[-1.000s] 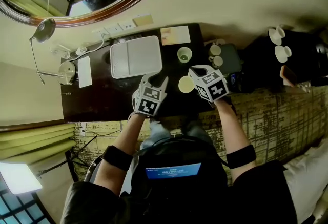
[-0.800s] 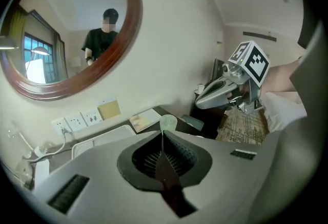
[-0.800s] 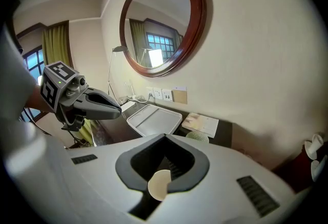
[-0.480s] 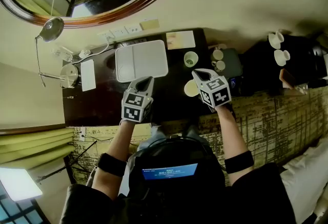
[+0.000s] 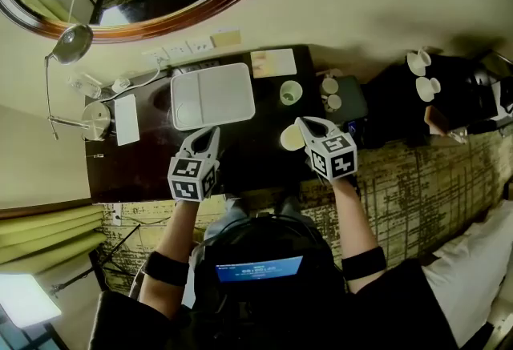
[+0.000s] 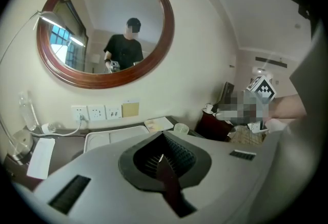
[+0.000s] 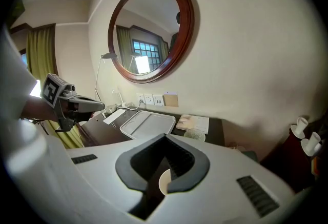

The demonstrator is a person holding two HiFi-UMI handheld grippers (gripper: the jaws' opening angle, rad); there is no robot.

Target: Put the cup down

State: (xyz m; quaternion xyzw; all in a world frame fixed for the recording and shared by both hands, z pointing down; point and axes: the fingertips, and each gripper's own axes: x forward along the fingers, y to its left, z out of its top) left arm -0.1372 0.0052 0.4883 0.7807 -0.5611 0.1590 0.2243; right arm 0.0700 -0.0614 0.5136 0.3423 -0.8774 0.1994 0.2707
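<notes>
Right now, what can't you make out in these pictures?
- Cup in the right tool: the right gripper view shows only a sliver of rim. The tool's body hides the rest, so contact with the desk is unclear.
- Leaflet print: head view, too small.
- Near desk: left gripper view, hidden by the left tool body.

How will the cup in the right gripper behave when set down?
The cup looks small and probably light. The right gripper seems to pinch just its rim, so it may tilt or tip on landing.
</notes>
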